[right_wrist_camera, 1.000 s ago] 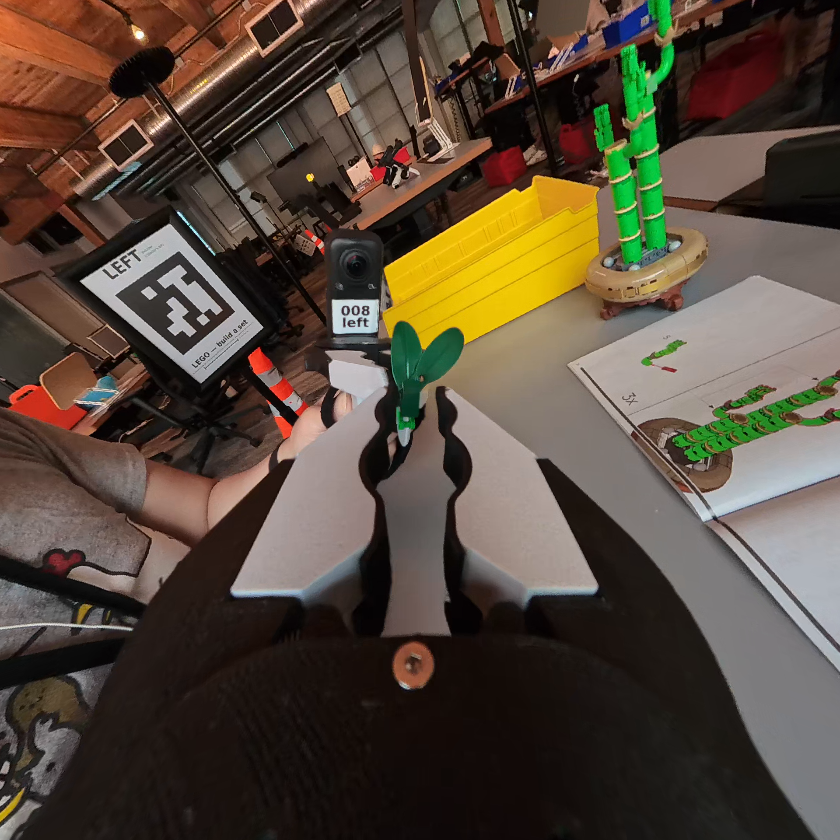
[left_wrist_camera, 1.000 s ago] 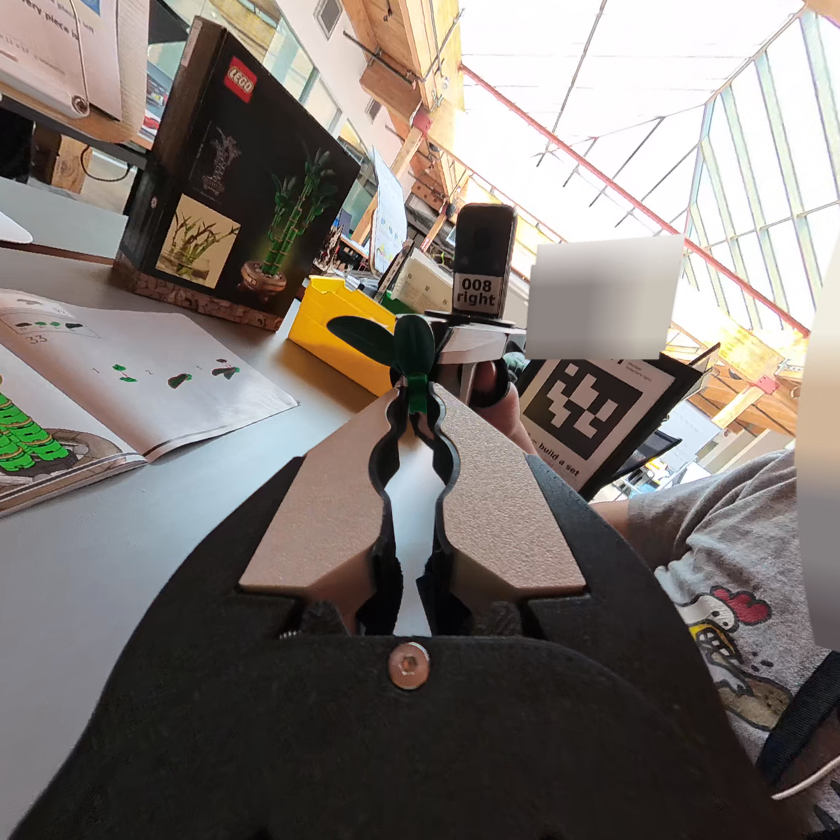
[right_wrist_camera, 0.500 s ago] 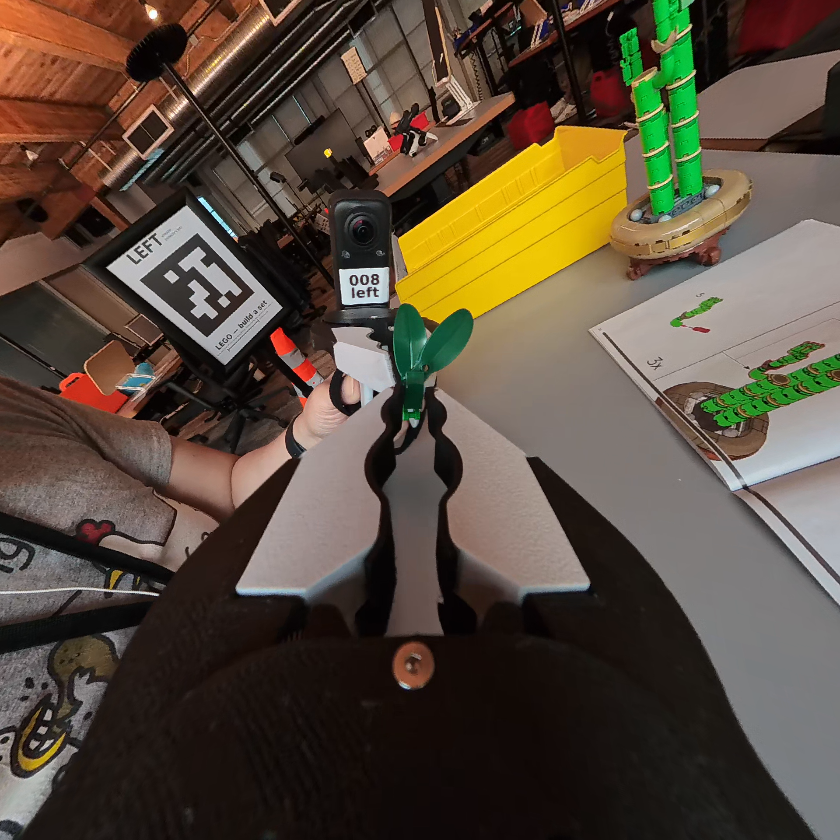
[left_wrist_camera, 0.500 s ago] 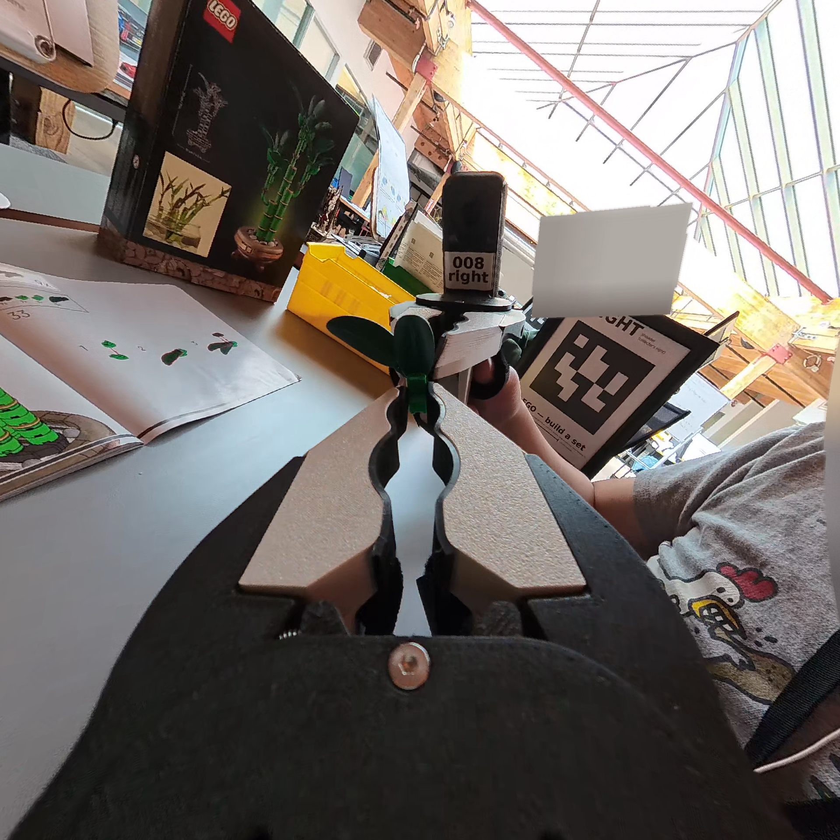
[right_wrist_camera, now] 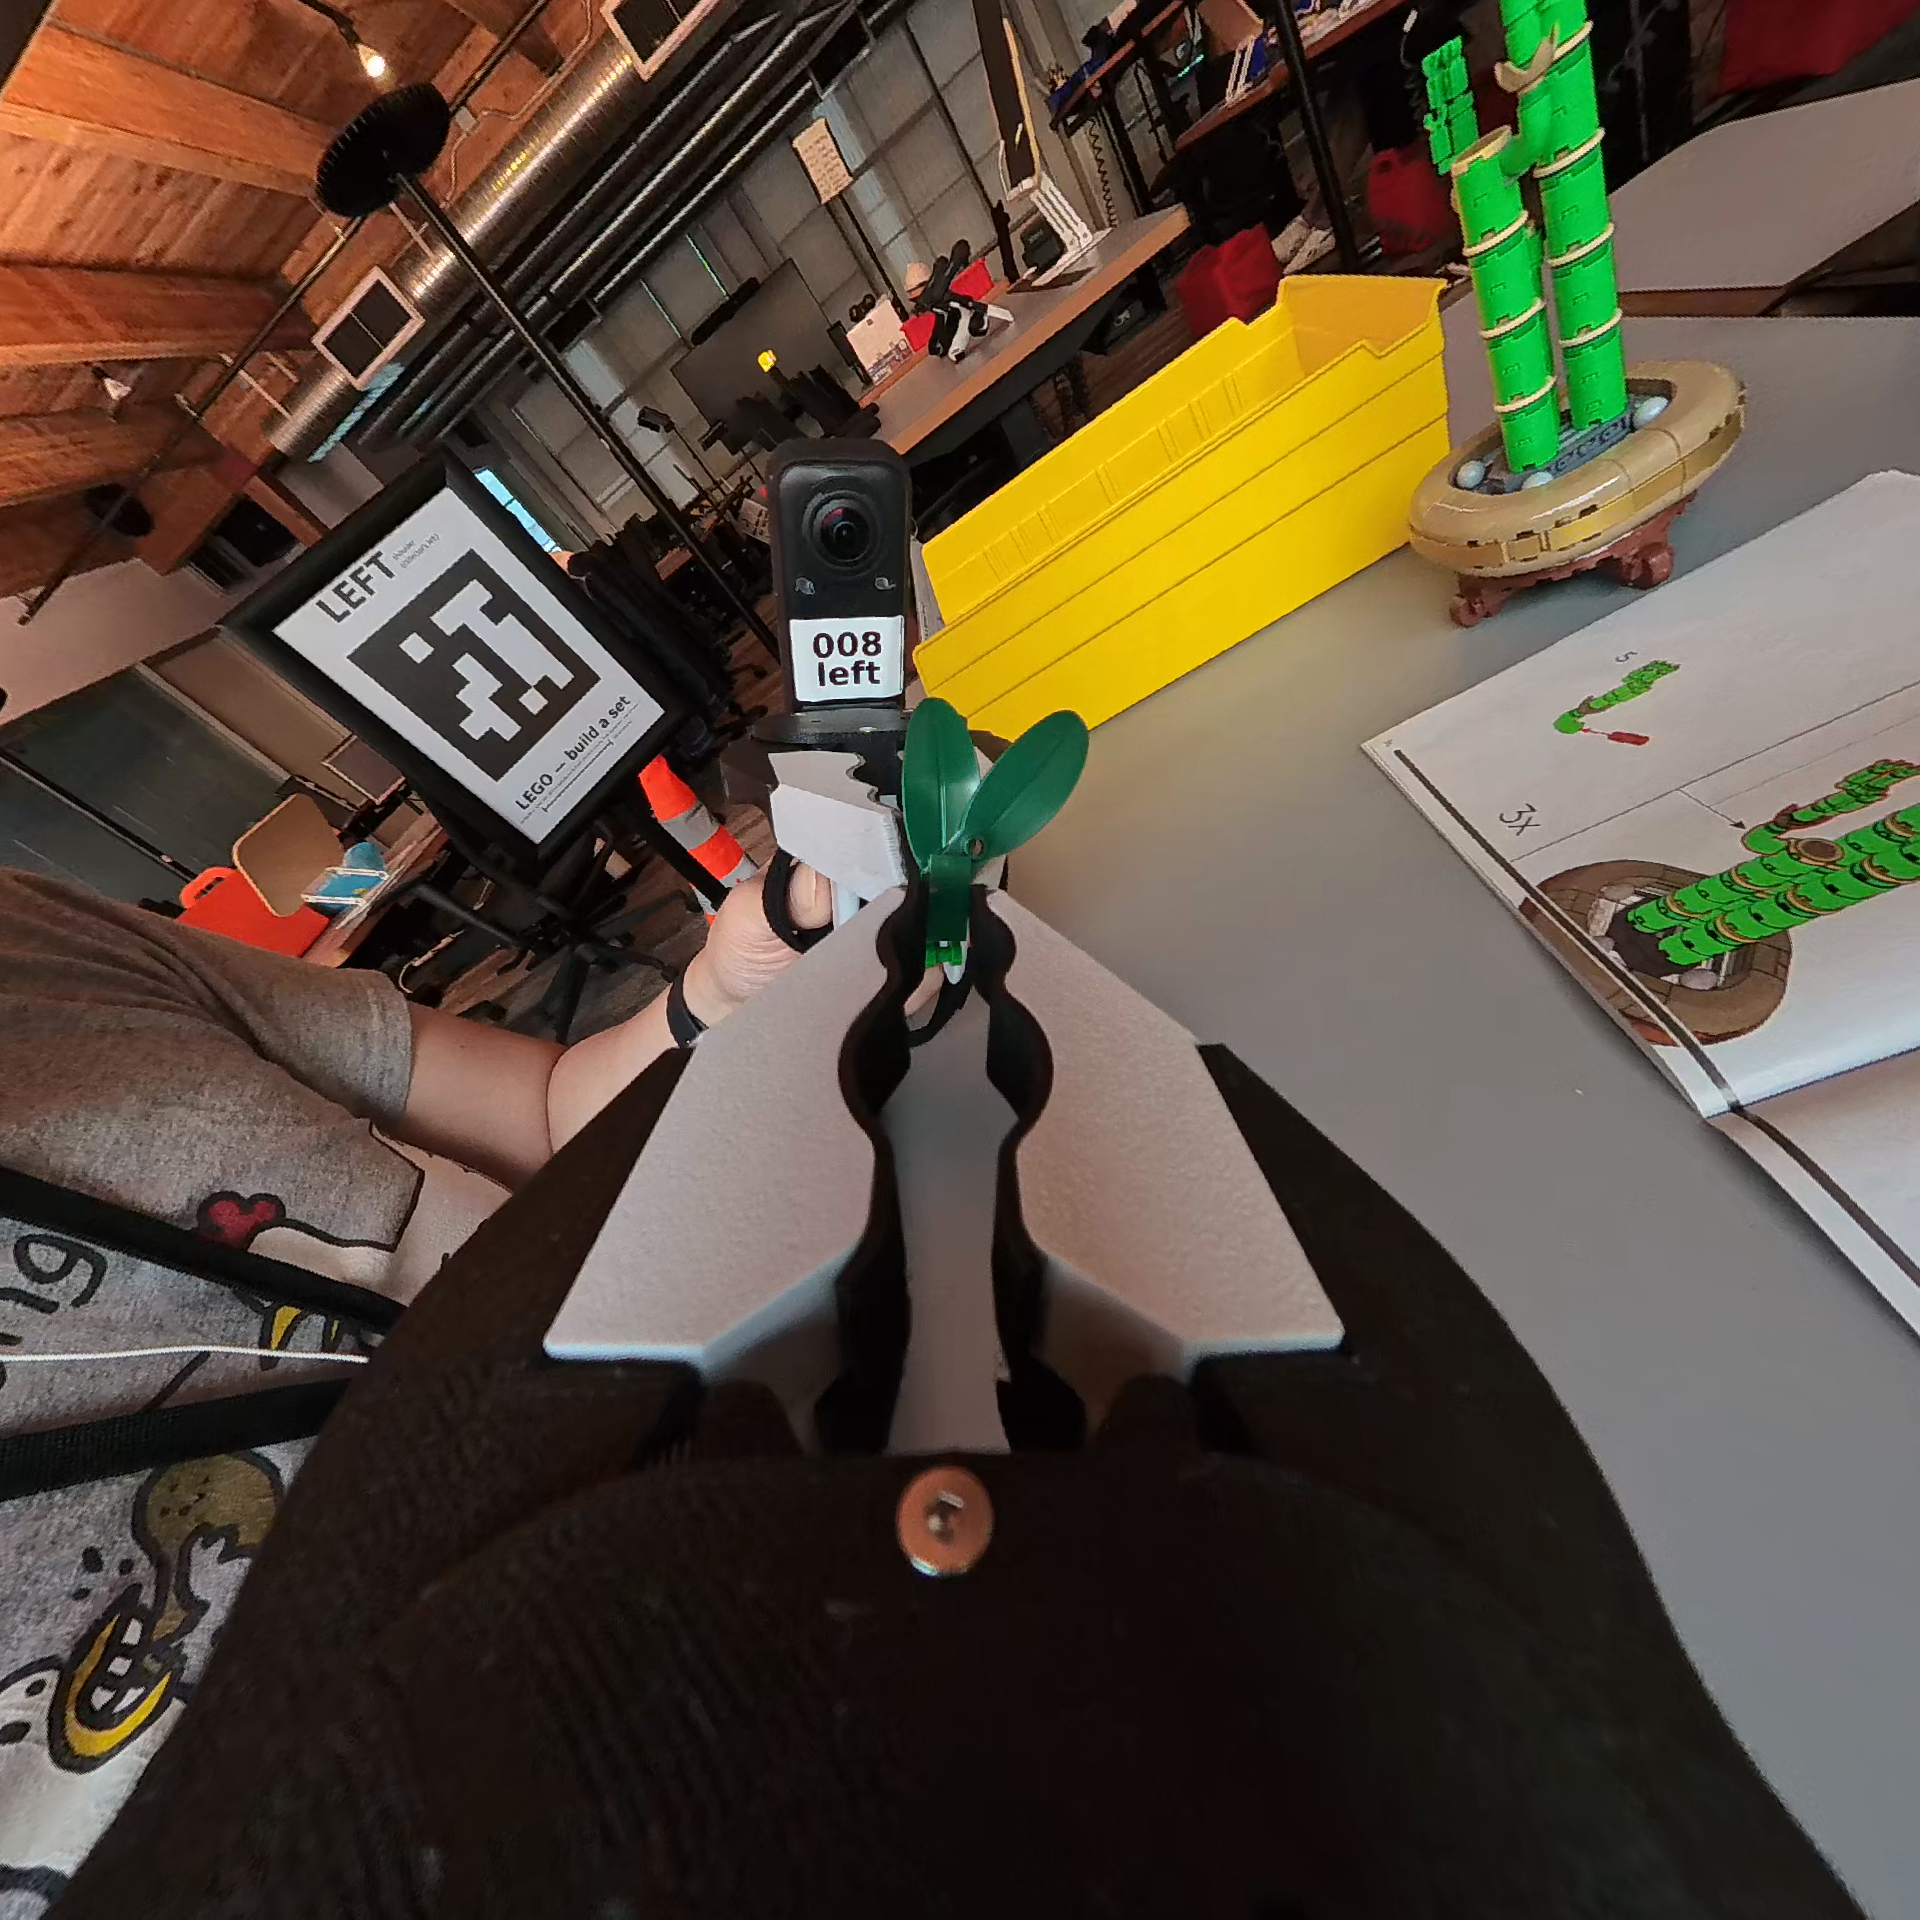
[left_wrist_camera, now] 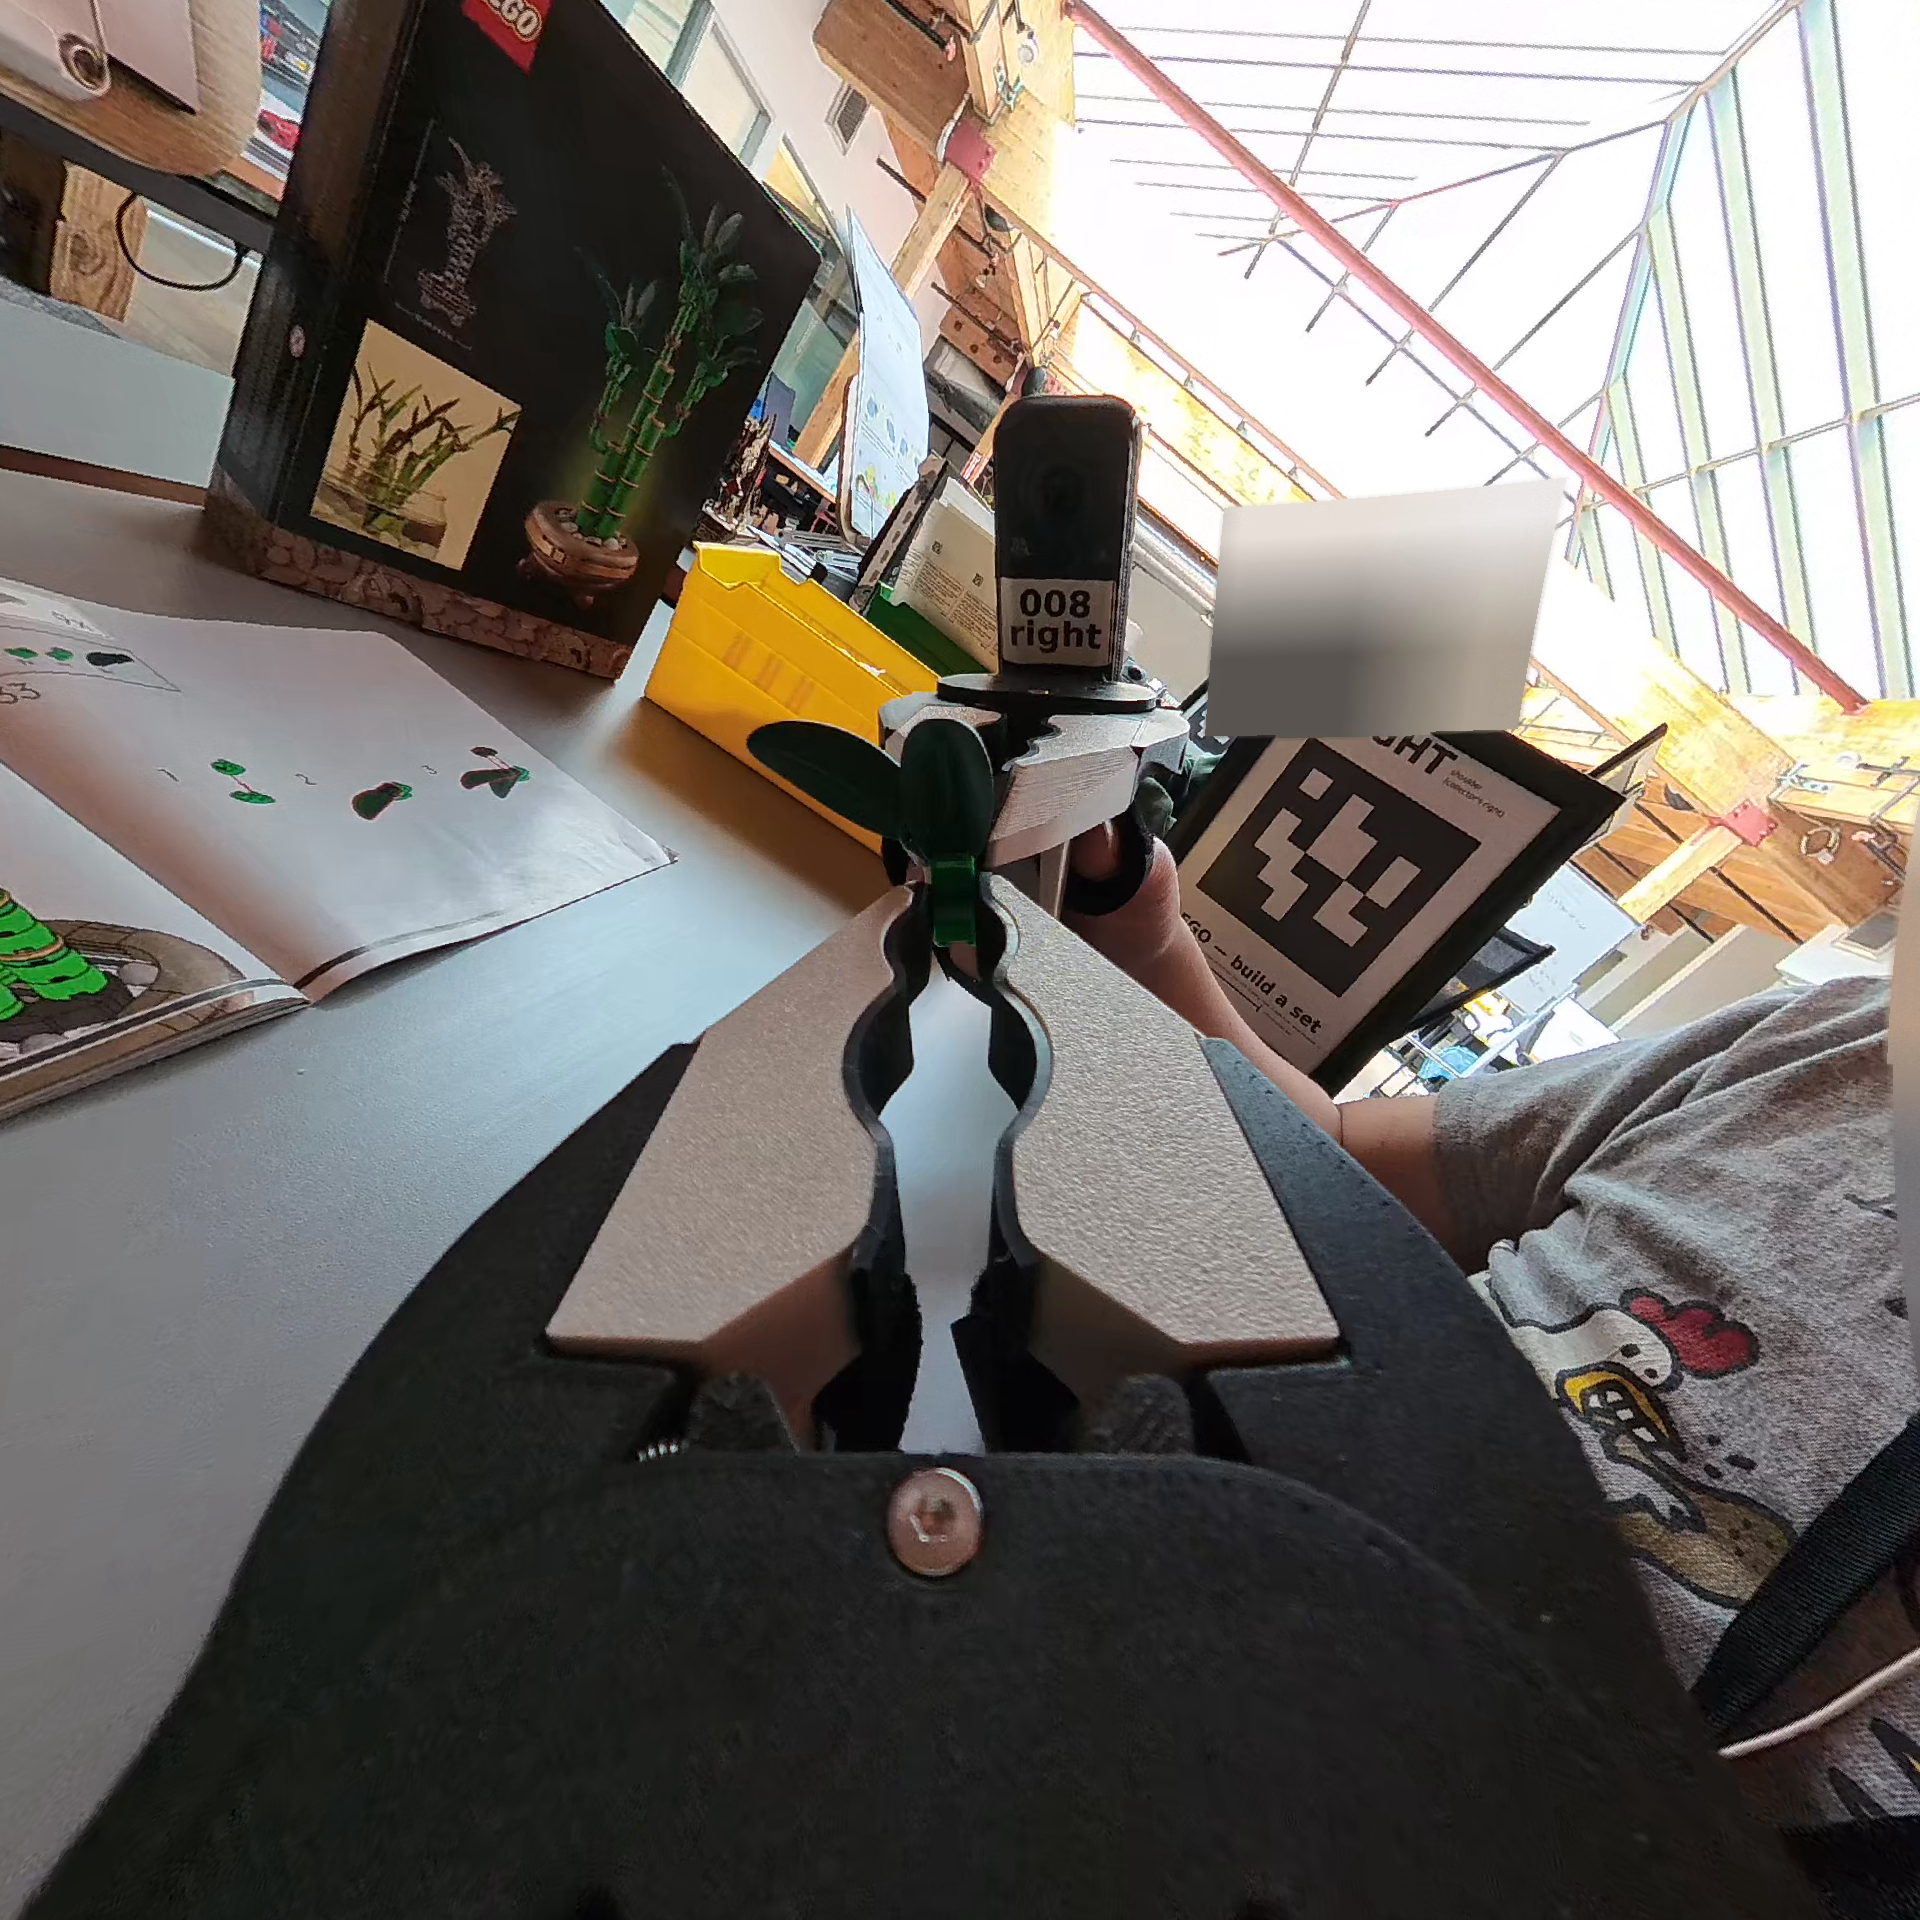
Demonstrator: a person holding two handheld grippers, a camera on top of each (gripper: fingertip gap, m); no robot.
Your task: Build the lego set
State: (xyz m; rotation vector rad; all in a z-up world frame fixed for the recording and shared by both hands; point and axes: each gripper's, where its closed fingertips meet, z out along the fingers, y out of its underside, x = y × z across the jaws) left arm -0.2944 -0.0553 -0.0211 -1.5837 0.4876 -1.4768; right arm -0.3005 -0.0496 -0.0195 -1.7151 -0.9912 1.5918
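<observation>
In the left wrist view, an open instruction booklet [left_wrist_camera: 312,831] of glossy paper lies at the left edge on the smooth grey bench [left_wrist_camera: 260,1195], with the dark set box [left_wrist_camera: 499,343] upright behind it, upper left. Right of the box is a yellow plastic bin [left_wrist_camera: 758,655]. At frame centre the left gripper [left_wrist_camera: 951,914] has its matte, wavy-edged fingers nearly together at the tips, pinching the bright green stem of a small leaf piece [left_wrist_camera: 935,800]; two dark green, smooth oval leaves fan out above the stem. The right gripper meets it tip to tip from the far side, just behind the leaves.

In the right wrist view, a framed marker board [right_wrist_camera: 468,665] stands at the left. At centre the right gripper [right_wrist_camera: 951,935] is drawn in narrow around the same leaf piece's stem, though whether its fingers actually press the stem I cannot tell. To the right come the bin, then, at upper right, the built bamboo model [right_wrist_camera: 1538,312]: ribbed bright green stalks rising from a rounded tan pot. The booklet fills the right edge.

The step in hand looks like assembling or handing over a leaf sprig in mid-air, clear of the bench. The next move probably calls for a firm, straight push along the stem, then carrying the sprig to a stalk without twisting the thin leaves.
</observation>
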